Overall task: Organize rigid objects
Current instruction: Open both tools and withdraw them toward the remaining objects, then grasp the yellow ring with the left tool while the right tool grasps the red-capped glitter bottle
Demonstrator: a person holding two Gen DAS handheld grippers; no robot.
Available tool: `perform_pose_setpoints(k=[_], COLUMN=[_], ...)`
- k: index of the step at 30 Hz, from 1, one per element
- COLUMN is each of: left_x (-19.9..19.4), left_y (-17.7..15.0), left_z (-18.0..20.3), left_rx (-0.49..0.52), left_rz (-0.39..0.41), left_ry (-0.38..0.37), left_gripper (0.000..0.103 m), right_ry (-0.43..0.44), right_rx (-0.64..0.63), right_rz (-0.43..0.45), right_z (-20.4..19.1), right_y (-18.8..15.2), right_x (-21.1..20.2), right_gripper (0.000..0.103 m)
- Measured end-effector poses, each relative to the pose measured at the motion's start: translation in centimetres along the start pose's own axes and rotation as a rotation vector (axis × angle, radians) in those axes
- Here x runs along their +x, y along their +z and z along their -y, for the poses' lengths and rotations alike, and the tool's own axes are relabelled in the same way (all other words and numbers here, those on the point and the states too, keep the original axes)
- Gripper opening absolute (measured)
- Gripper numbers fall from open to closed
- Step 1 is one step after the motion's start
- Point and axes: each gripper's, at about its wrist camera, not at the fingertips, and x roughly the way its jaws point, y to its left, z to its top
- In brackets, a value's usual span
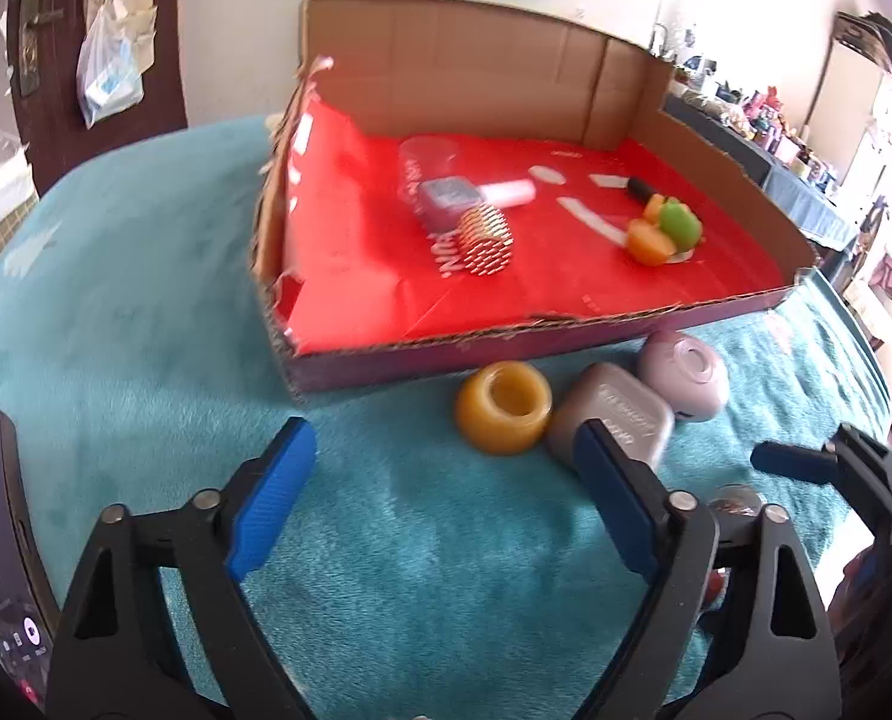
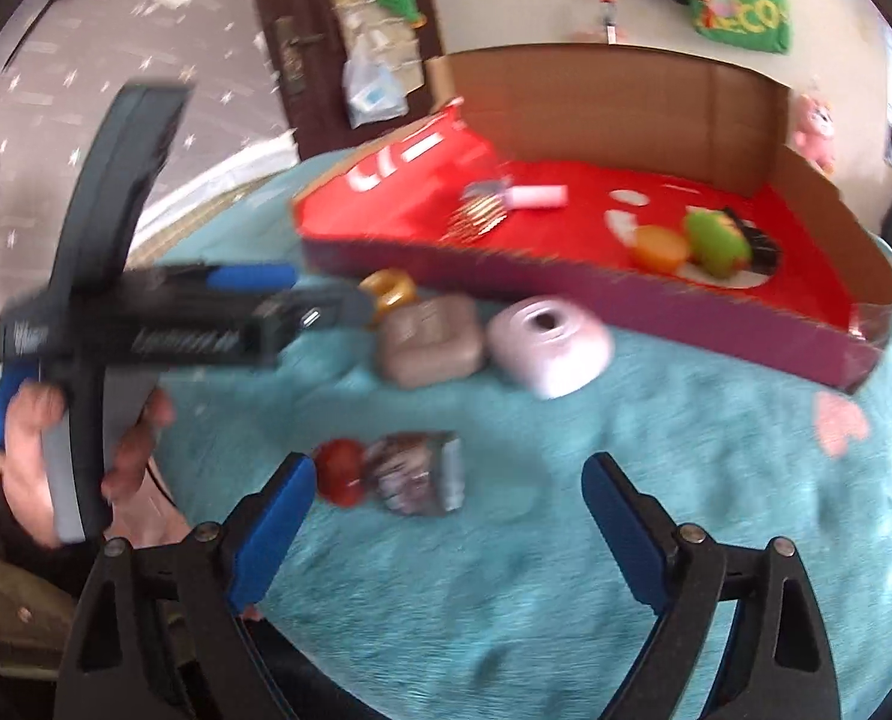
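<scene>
Left wrist: left gripper wide, empty, over bare blanket; ring, case, pod hug the box edge; right gripper wide, empty, near a jar.

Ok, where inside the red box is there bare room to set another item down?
Free: the red box floor's near-left, between its torn left wall and the patterned cylinder. Crowded: around that cylinder and by the green-and-orange toy at right.
</scene>
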Motion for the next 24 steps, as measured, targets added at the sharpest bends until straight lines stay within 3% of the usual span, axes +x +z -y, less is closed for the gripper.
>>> perform_pose_setpoints(k=[11,17,20,22,24], left_x=[1.6,2.3,2.3,2.1,1.9], left_y=[0.4,0.8,0.7,0.6,0.4], left_z=[0.9,1.9,2.2,2.6,3.0], left_rx=[0.03,0.036,0.036,0.054,0.077], left_rz=[-0.017,-0.02,-0.012,-0.001,0.003], left_ry=[0.069,0.086,0.076,0.077,0.062], left_gripper=[0.085,0.074,0.06,0.041,0.036], right_ry=[-0.099,-0.147,-0.135,-0.137,-0.151], right_rx=[-0.054,0.01,0.037,0.013,-0.013], right_rz=[0.027,0.046,0.052,0.052,0.051], right_z=[-1.4,0.6,0.9,0.4,-0.2], right_y=[-0.1,-0.2,-0.1,-0.1,-0.1], right_x=[1.6,1.0,0.8,0.9,1.0], right_gripper=[0.089,0.08,0.074,0.063,0.061])
